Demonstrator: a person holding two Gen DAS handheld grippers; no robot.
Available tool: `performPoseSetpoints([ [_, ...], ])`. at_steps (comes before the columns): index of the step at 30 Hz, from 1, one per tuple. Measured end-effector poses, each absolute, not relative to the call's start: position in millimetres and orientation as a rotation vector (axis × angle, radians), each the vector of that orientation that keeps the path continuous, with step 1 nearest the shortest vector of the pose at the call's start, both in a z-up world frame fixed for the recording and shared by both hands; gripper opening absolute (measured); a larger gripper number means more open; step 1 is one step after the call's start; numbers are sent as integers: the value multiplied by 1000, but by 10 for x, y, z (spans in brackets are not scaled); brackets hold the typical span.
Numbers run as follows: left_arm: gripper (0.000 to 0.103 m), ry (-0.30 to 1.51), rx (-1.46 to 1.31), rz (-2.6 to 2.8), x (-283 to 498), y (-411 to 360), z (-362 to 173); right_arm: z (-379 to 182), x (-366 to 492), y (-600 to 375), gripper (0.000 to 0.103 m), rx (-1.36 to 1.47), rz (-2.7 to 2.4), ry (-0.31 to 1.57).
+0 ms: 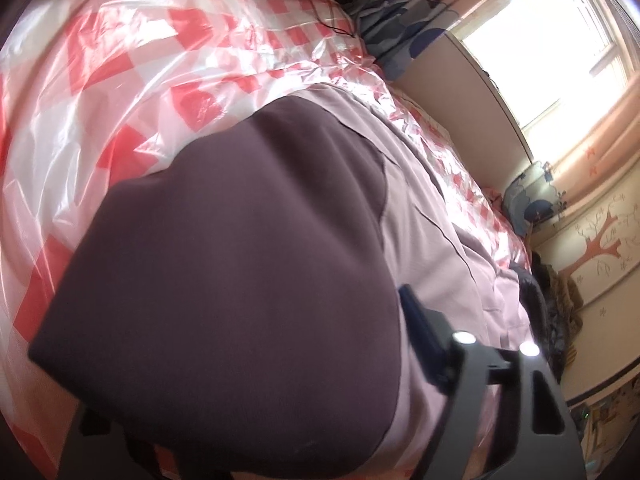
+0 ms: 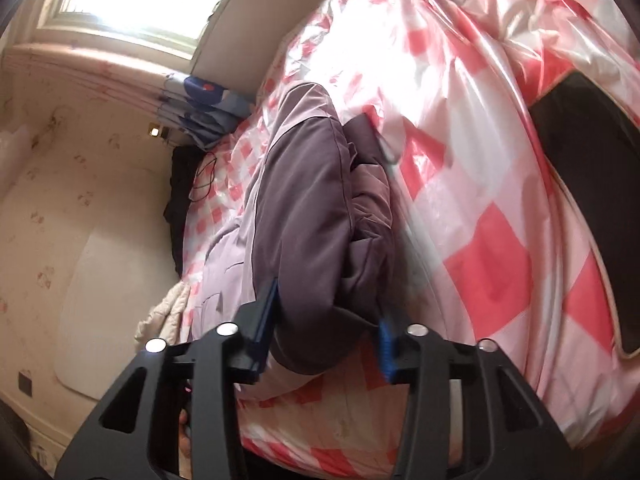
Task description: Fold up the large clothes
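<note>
A two-tone mauve-and-plum fabric jacket (image 2: 304,208) is lying on the red-checked plastic sheet (image 2: 500,260). The right gripper (image 2: 326,320) is straddling its hem, jaws spread; the left gripper (image 1: 400,320), draped, is seemingly pinching cloth for folding.

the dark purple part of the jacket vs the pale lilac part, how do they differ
The dark purple panel is deep plum; the pale lilac panel is light, almost pinkish. In the right wrist view the dark panel lies between the right gripper's fingers, while the lilac one lies off to the side. Both belong to one smooth-fabric jacket on the red-and-white checked plastic sheet.
</note>
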State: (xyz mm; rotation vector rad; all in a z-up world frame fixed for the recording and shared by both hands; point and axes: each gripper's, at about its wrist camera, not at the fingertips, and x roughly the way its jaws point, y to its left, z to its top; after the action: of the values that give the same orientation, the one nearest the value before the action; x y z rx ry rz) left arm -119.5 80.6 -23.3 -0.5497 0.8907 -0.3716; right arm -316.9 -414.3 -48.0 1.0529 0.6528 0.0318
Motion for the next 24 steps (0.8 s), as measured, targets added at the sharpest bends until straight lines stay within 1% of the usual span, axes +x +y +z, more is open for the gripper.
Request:
performPoseSetpoints([
  [2, 52, 869, -530, -396, -1249, 785, -179, -409, -3157, -4101, 33, 997, 28, 657],
  [4, 48, 850, -517, -438, -1352, 776, -96, -283, -3236, -4066, 31, 961, 29, 617],
  [7, 48, 836, -482, -479, -1584, 720, -41, -240, -3382, -4121, 31, 948, 1, 592],
  [9, 58, 863, -499, -466, -1643, 704, -98, -423, -3427, -4248, 34, 966, -59, 667],
  [11, 76, 914, -554, -449, -1578, 743, -178, -478, -3523, -4277, 37, 947, -123, 686],
  [13, 86, 949, -622, -425, -1516, 825, -251, -247, -3594, -4106, 41, 806, -216, 642],
  [14, 90, 959, -656, -419, -1484, 866, -286, -52, -3605, -3974, 45, 696, -284, 594],
  [15, 91, 967, -682, -414, -1470, 889, -314, 99, -3601, -3875, 54, 629, -300, 535],
  [16, 93, 973, -708, -415, -1447, 911, -337, 299, -3584, -3764, 58, 556, -327, 462],
  [18, 96, 971, -735, -415, -1437, 920, -368, 632, -3427, -3537, 77, 438, -344, 358],
  [19, 96, 968, -740, -412, -1439, 917, -376, 751, -3217, -3394, 80, 374, -315, 369],
  [21, 96, 962, -743, -424, -1434, 890, -365, 823, -2606, -3074, 80, 239, -210, 494],
  [24, 96, 936, -714, -430, -1466, 875, -324, 642, -1654, -2581, 80, 85, -101, 644],
])
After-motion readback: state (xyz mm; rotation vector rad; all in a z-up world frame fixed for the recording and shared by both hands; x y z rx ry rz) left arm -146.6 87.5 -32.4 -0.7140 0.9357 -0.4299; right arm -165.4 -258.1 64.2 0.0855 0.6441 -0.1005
